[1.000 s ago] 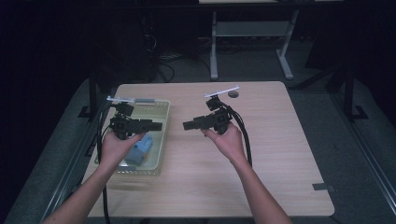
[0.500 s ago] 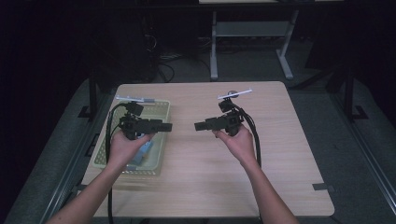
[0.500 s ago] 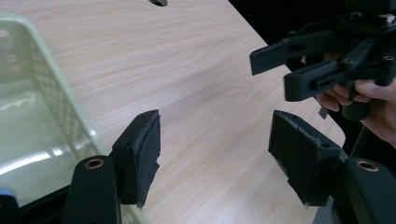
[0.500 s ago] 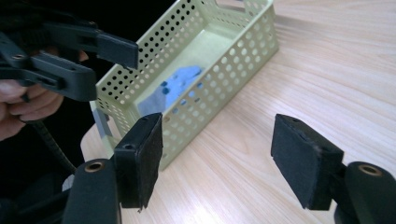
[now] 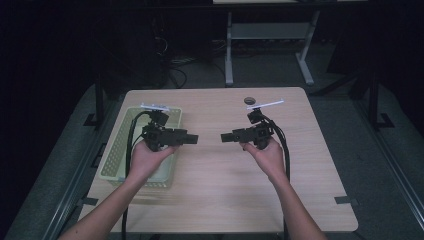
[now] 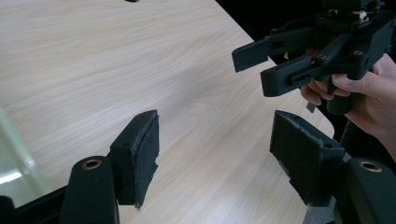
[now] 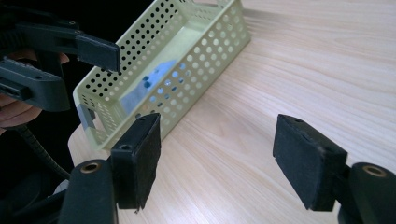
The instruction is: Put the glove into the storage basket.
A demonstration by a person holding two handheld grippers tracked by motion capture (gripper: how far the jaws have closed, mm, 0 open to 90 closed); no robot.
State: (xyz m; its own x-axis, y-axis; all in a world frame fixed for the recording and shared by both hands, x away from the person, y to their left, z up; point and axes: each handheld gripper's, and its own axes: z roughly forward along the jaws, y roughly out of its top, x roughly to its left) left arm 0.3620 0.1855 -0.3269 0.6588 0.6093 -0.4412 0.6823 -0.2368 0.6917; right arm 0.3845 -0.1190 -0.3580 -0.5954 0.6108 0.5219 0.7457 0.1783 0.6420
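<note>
Lying lengthwise away from the person, the basket [image 5: 119,152] flanks both grippers' spread, empty jaws.

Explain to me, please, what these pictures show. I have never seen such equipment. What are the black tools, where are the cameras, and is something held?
A person sits at a wooden table and holds a hand tool with two jaws in each hand: the left gripper and the right gripper. The high view looks down from above. The other two pictures come from small cameras riding on each gripper, looking along its black padded jaws.

On the table stands a pale green perforated basket, with something blue lying inside; what it is I cannot tell. A small dark round spot is at the far edge.

Nothing is held. Both grippers point at each other over bare wood, and the jaws of both have just been opening, with nothing between them.
</note>
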